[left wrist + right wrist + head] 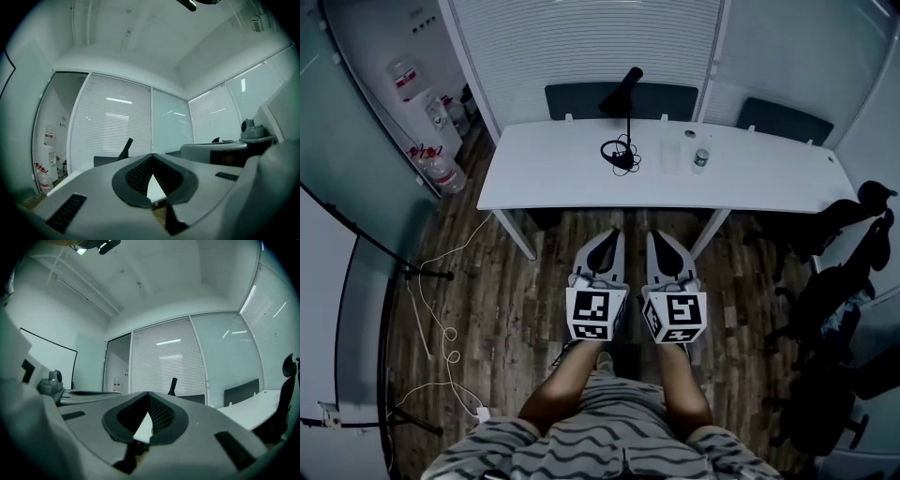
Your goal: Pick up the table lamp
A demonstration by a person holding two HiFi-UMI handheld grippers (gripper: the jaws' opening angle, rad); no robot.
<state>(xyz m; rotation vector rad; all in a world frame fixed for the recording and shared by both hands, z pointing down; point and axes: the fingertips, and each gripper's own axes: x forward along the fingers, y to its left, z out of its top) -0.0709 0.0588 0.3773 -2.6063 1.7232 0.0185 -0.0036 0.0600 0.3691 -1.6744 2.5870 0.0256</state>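
Observation:
The black table lamp stands at the middle of the white table, its base ringed by a coiled cord. Both grippers hang side by side over the wooden floor, short of the table's near edge and well apart from the lamp. My left gripper and right gripper are shut, with nothing between the jaws. Over the meeting jaw tips of the left gripper the lamp's head shows far off. It also rises beyond the right gripper as the lamp's head.
A clear glass and a small bottle stand right of the lamp. Two dark chairs sit behind the table. Water jugs and a stand with cables are left, black office chairs right.

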